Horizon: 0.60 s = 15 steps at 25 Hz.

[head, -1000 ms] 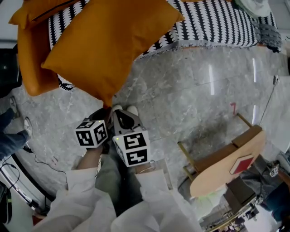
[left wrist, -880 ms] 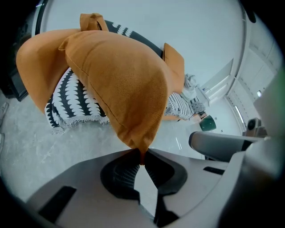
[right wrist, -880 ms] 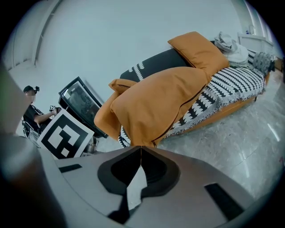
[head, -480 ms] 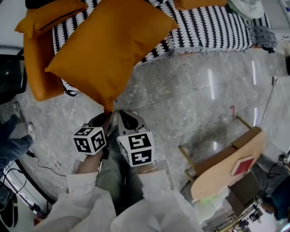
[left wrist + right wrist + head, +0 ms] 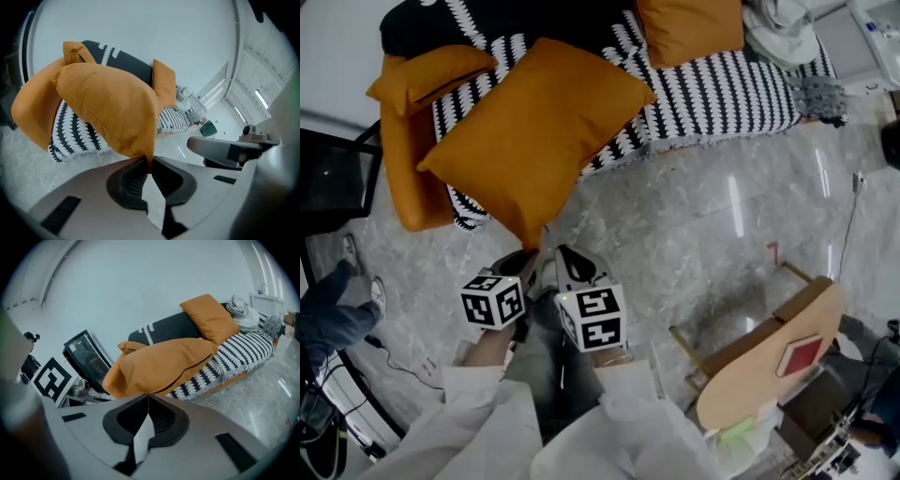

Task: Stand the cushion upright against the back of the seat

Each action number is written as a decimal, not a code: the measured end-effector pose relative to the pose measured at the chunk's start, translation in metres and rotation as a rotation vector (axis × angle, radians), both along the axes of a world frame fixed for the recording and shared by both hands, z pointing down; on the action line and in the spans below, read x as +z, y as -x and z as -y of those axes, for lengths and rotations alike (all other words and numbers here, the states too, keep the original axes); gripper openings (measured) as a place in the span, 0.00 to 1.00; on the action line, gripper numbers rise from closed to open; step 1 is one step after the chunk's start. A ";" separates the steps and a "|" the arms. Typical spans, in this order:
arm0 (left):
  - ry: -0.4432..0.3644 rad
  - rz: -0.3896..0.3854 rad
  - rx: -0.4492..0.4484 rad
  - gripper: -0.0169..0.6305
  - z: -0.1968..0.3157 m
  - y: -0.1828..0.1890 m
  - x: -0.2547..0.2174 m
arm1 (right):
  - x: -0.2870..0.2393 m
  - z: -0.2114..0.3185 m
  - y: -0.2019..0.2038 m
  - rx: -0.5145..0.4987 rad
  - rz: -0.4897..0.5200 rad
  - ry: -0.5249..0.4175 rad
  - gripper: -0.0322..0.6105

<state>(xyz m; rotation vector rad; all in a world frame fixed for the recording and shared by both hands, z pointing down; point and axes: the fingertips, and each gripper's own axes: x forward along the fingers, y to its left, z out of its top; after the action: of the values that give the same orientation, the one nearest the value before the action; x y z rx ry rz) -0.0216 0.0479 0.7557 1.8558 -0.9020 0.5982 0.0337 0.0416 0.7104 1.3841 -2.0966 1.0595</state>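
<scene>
A big orange cushion (image 5: 534,141) hangs in the air in front of the black-and-white striped sofa seat (image 5: 722,84), partly over its front edge. Its lowest corner is pinched by my left gripper (image 5: 525,258), whose pads are shut on the fabric; in the left gripper view that corner of the cushion (image 5: 112,108) sits in the left gripper (image 5: 150,165). My right gripper (image 5: 562,255) is right beside it, shut on the cushion's edge (image 5: 164,364) at the right gripper's (image 5: 148,397) tips. The dark sofa back (image 5: 168,329) is behind the cushion.
A second orange cushion (image 5: 689,28) leans against the sofa back, and a third (image 5: 427,75) lies on the orange armrest (image 5: 403,178). Crumpled cloth (image 5: 778,28) sits at the sofa's right end. A wooden chair (image 5: 769,347) stands at the lower right. A dark screen (image 5: 328,173) is at left.
Both grippers have risen together with the cushion. More of the sofa and its back has come into the head view, and the cushion has shifted towards the seat.
</scene>
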 end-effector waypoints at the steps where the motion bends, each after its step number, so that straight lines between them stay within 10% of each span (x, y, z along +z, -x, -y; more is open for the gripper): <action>1: -0.006 -0.004 0.001 0.08 0.003 0.000 -0.007 | -0.007 0.003 0.000 0.000 -0.005 -0.010 0.07; 15: -0.051 -0.040 0.091 0.08 0.057 -0.007 -0.104 | -0.108 0.053 0.006 -0.020 -0.071 -0.080 0.07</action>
<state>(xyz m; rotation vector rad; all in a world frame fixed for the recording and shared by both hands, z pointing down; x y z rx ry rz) -0.0141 -0.0088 0.6519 1.9564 -0.8173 0.5959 0.0277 -0.0112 0.6020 1.4136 -2.1172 0.9141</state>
